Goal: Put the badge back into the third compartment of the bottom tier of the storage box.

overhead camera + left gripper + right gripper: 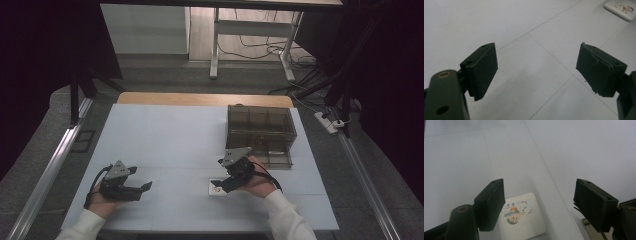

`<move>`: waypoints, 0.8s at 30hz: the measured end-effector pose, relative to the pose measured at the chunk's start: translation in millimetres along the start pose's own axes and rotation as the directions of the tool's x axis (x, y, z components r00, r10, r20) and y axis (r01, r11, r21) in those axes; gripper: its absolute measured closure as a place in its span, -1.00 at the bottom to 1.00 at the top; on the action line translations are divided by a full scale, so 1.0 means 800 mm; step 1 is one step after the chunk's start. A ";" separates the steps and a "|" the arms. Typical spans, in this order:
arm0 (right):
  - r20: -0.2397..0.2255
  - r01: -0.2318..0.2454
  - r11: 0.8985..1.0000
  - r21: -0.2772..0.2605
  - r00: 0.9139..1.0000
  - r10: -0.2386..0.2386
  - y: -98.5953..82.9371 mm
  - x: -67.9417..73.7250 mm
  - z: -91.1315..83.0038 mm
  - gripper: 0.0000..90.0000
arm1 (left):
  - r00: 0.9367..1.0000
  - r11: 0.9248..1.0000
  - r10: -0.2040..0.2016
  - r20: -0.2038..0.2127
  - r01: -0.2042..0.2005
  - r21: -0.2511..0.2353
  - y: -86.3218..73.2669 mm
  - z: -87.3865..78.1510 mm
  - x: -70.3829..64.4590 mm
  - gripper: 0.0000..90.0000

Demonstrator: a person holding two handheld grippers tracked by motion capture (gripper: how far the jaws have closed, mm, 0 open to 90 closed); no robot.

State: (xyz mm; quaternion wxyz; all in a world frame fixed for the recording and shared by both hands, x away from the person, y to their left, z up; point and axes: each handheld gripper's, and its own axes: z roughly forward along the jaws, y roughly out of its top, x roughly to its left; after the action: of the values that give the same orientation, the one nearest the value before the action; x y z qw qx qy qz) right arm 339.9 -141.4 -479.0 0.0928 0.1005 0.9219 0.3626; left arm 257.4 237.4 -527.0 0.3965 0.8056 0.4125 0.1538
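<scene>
From above, the right gripper (218, 184) hovers over a small white tile (217, 189) near the front of the table (165, 135), beside a clear box (260, 134). The left gripper (536, 72) idles, jaws spread. The right gripper's view shows jaws wide over the tile: approach step; next, lower and close
</scene>
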 end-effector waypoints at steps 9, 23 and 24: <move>-0.044 0.007 0.999 0.044 0.999 -0.005 -0.004 0.001 0.010 -0.49 | 1.000 1.000 0.001 0.005 -0.001 0.004 0.000 0.000 0.000 -0.62; -0.118 0.042 0.986 0.163 0.993 -0.023 -0.012 0.004 0.033 -0.63 | 1.000 1.000 0.004 0.014 -0.005 0.011 -0.001 0.001 0.001 -0.62; -0.122 0.043 0.984 0.173 0.992 -0.022 -0.013 0.005 0.034 -0.64 | 1.000 1.000 0.005 0.014 -0.005 0.012 -0.001 0.002 0.001 -0.62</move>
State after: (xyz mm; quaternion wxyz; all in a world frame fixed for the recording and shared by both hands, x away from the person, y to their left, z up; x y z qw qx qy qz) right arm 341.5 -129.8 -506.1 0.0342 0.0712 0.9556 0.2838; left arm 257.9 237.5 -528.5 0.3940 0.8101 0.4087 0.1466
